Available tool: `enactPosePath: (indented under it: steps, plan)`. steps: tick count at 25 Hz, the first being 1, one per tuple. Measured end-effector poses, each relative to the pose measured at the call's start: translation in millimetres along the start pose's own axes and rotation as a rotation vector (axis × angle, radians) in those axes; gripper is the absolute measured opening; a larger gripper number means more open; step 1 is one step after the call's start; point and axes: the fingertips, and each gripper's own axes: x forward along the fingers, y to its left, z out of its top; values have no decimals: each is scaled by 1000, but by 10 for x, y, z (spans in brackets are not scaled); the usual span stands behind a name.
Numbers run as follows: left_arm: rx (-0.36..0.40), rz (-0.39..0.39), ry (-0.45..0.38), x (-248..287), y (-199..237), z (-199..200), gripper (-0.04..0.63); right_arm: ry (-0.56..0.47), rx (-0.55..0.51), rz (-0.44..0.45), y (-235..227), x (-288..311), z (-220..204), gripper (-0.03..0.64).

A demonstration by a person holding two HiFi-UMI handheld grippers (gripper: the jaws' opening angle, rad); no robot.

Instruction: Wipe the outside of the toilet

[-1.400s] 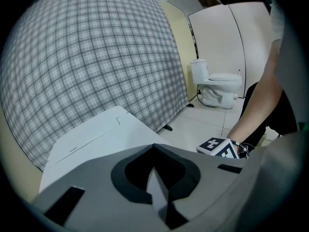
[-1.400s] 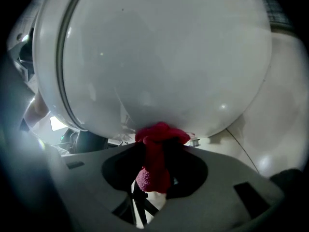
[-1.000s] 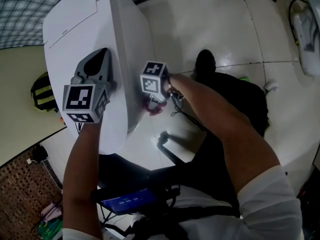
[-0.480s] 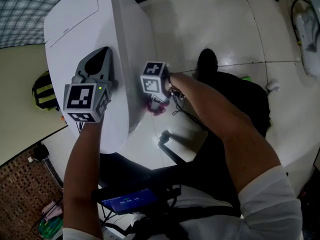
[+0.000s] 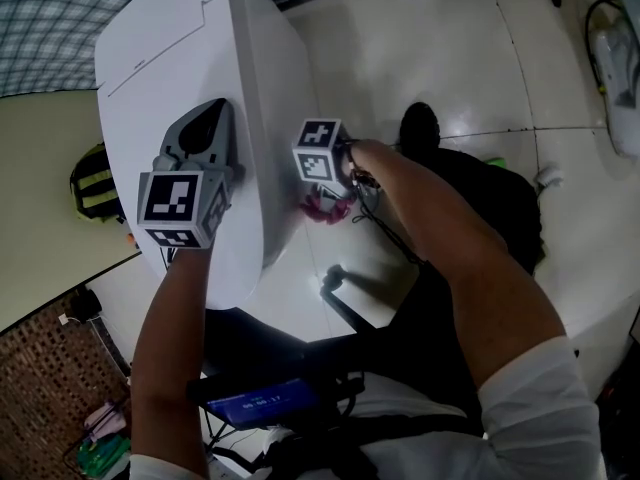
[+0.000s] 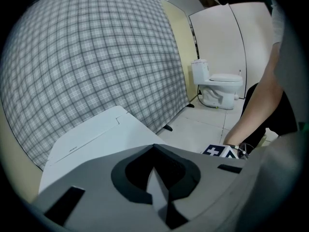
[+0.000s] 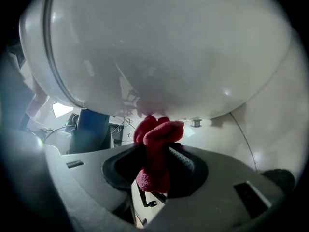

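Progress reads as mid-wipe, by my judgement: your cloth is at the toilet's side, yet the glossy shell shows no streak or damp mark, so I cannot tell which parts are already done.

On the left, your left gripper, grey moulded plastic with a marker cube, rests on the flat lid of the white, smooth, hard-shelled toilet. Its jaws are together with nothing between them, and it seems only to brace. The lid is squared at its far end and carries a thin seam line. The body under it swells into a rounded, shiny curve that mirrors the room.

Right of that, your right gripper has its jaws clamped on a crumpled red terry cloth, soft and nubby. The cloth's bunched end meets the bowl's low right flank, near the floor, and seems to touch it, going by the right gripper view. Farther right lies the pale, glossy tiled floor.

Probably left to do: the lid top, the near end and the left flank.
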Motion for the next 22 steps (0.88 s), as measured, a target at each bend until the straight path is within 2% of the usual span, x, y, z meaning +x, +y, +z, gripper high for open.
enactPosePath:
  steps: [4, 7, 14, 16, 19, 22]
  plan:
    - [38, -59, -27, 5, -232, 96, -11, -44, 84, -75, -332, -313, -20, 138]
    - [93, -121, -47, 18, -384, 140, -11, -124, 145, -144, -646, -714, 32, 138]
    - [67, -138, -92, -23, -393, 212, -11, -501, 353, -364, -1474, -2107, 370, 138]
    - [50, -139, -100, -32, -392, 222, -11, -580, 403, -416, -1673, -2402, 416, 138]
    - [27, -140, -103, -57, -373, 223, -11, -696, 459, -462, -1893, -2659, 513, 139]
    - [23, -145, -109, -82, -361, 229, -11, -852, 516, -466, -2060, -2742, 629, 138]
